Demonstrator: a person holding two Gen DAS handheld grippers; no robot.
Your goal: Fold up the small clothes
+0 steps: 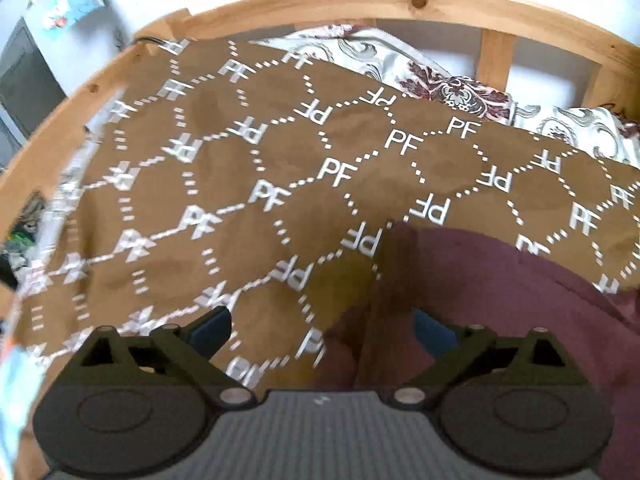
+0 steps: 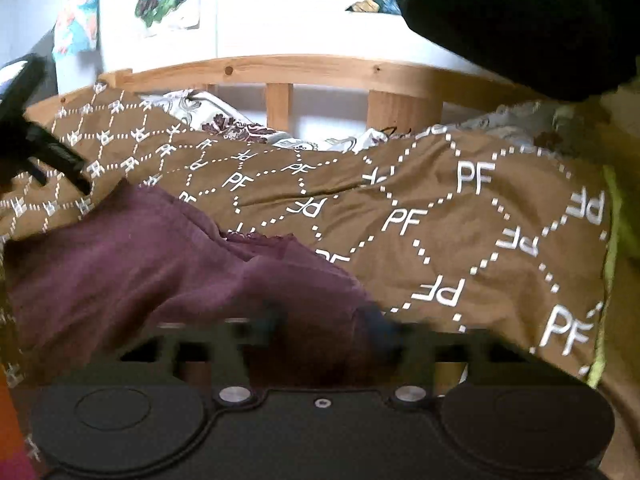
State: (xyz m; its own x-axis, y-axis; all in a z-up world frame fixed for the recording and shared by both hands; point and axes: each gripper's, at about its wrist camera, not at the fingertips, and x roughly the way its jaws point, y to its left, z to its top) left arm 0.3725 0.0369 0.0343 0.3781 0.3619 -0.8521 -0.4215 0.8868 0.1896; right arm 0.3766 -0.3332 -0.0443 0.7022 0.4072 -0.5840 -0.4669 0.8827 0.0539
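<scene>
Maroon garment on patterned bedspread, one claw released, one clenching

Maroon garment (image 2: 132, 264) lies crumpled on a brown bedspread (image 1: 224, 184) printed with white "PF" letters and dotted diamond lines. Its cloth is plain, dull purple-red and soft-looking, bunched into thick folds. A narrow scalloped trim shows along one edge in the right wrist view. In the left wrist view the garment fills the lower right corner, its near edge reaching between the fingers.

Left claw (image 1: 322, 330): released, fingers standing wide apart with blue pads visible. The garment's edge lies between them, but neither pad presses on it.

Right claw (image 2: 328, 320): fingers are drawn in close and badly smeared by blur. Maroon cloth sits between them and they appear clenched on it, though exact pad contact cannot be confirmed.

Surroundings: a wooden bed frame (image 1: 400, 4) runs behind the bedspread. A white pillow (image 1: 452, 88) with dark red floral print lies against it.

Visibility limits: the garment's type cannot be determined, and its full outline is cut off by both claw bodies. A large black shape (image 2: 520, 20) blocks the upper right of the right wrist view and cannot be identified. The left edge of the left wrist view is blurred.
</scene>
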